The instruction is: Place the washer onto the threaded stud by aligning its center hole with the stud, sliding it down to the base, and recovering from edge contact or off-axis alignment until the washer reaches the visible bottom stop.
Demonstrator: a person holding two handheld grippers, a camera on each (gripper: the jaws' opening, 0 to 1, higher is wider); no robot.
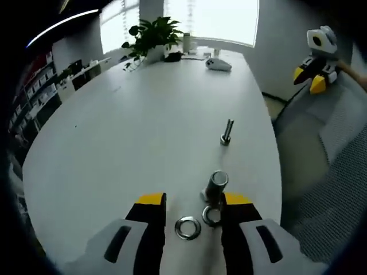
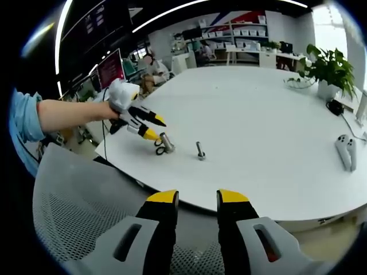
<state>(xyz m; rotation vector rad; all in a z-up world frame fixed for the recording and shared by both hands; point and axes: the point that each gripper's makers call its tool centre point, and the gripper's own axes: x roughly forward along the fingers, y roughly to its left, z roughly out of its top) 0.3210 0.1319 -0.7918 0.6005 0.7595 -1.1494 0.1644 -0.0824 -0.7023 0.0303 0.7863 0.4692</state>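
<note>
I have the left gripper [image 1: 192, 215] low over the white table [image 1: 114, 143] with its jaws apart, and between the tips lies a washer [image 1: 187, 227] flat on the surface; a second ring [image 1: 210, 216] sits just at its 2 o'clock against the right jaw, with a short metal cylinder [image 1: 217, 184] standing right behind it. The threaded stud [image 1: 227, 132] stands upright farther out at 1 o'clock, apart from all of these. My right gripper [image 2: 196, 201] hangs back off the table edge over a mesh chair [image 2: 74, 212], jaws apart and holding nothing. To do the pick well, I judge I should centre on the nearer washer alone, keep clear of the neighbouring ring, and pinch its rim so the hole stays free. I can read no brand or lettering anywhere.
</note>
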